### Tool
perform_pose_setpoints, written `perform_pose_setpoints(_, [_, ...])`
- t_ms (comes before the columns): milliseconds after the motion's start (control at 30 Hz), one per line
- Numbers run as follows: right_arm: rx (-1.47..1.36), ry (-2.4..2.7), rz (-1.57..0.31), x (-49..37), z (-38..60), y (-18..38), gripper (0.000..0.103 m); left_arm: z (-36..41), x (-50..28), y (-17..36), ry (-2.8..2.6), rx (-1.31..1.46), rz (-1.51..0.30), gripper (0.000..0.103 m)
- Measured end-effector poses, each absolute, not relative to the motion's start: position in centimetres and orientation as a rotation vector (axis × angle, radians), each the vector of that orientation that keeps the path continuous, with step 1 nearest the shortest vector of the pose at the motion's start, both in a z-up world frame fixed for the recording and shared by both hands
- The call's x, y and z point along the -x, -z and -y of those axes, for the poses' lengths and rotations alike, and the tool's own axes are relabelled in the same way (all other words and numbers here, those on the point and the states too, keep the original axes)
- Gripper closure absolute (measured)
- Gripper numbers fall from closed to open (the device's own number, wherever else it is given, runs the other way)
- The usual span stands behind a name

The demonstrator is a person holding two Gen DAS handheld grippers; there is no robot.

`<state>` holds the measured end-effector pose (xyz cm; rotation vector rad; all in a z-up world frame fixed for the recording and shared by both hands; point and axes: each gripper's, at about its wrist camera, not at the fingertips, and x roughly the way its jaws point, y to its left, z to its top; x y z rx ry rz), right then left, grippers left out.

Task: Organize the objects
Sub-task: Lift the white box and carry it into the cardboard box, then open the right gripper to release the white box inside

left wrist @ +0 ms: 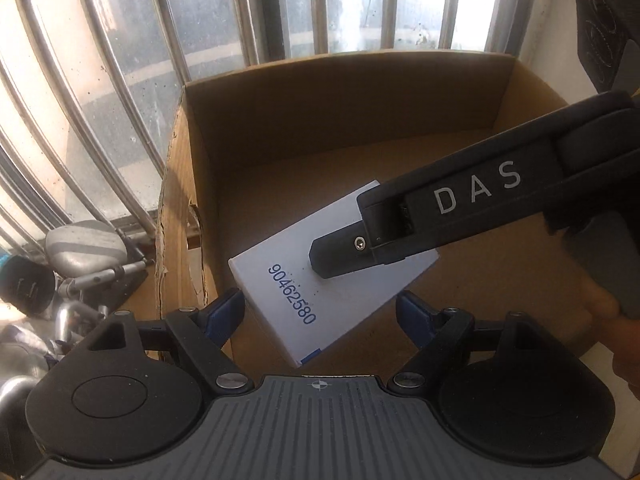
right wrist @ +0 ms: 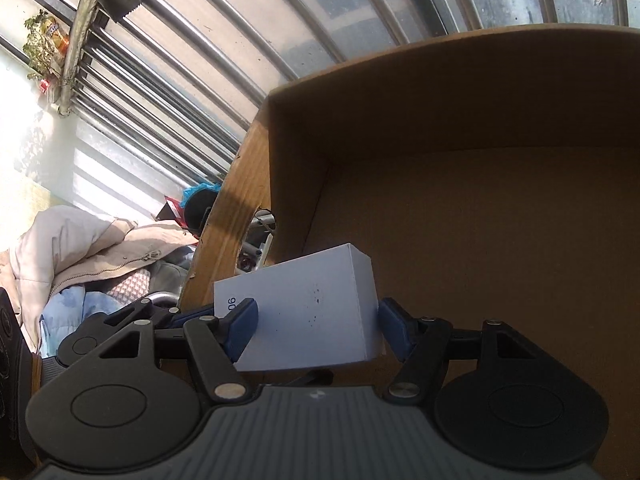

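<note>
Behind everything I see a barred window (left wrist: 320, 4) with grimy glass, sun coming through, and a heap of clothes (right wrist: 80, 248) off to one side in the right wrist view. In front of the bars sits an open cardboard carton (left wrist: 360, 92), brown, its left wall torn along the edge with a cut handle hole.

The white box (left wrist: 320, 280), printed 90462580 in blue, is over the carton's near left part, tilted. I cannot tell whether it touches the carton floor.

My right gripper (right wrist: 316, 320) has it: in its own camera the blue pads (right wrist: 240, 320) press against both sides of the box, jaws closed on it. In the left wrist view that same gripper reaches in from the right, its black finger marked DAS lying across the top of the box.

My left gripper (left wrist: 320, 316) is just beside the box, jaws spread wide. Its left pad sits right at the near left corner of the box, the right pad stands clear of it, and nothing is clamped between them.
</note>
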<state>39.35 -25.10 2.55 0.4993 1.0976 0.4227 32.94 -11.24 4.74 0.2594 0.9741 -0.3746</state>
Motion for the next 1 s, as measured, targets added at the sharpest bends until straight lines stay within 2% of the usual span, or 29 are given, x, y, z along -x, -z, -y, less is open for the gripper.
perform_pose_setpoints(333, [-0.509,-0.407,-1.196,-41.9,24.2,-0.6,0.031,11.4,-33.5,-4.9,0.376,-0.254,-1.006,0.016])
perform_pose_setpoints(567, [-0.553,-0.391,-1.173,-41.9,24.4,-0.6,0.03,11.7,-32.0,-6.1,0.398,-0.228,-0.98,0.013])
perform_pose_setpoints(800, [-0.596,-0.421,-1.078,-38.7,26.6,-3.7,0.027,10.0,-28.5,-9.7,0.427,-0.171,-0.883,0.013])
perform_pose_setpoints(1000, [-0.602,-0.546,-0.9,-31.5,28.4,-8.1,0.016,6.7,-21.8,-13.4,0.496,-0.109,-0.701,0.009])
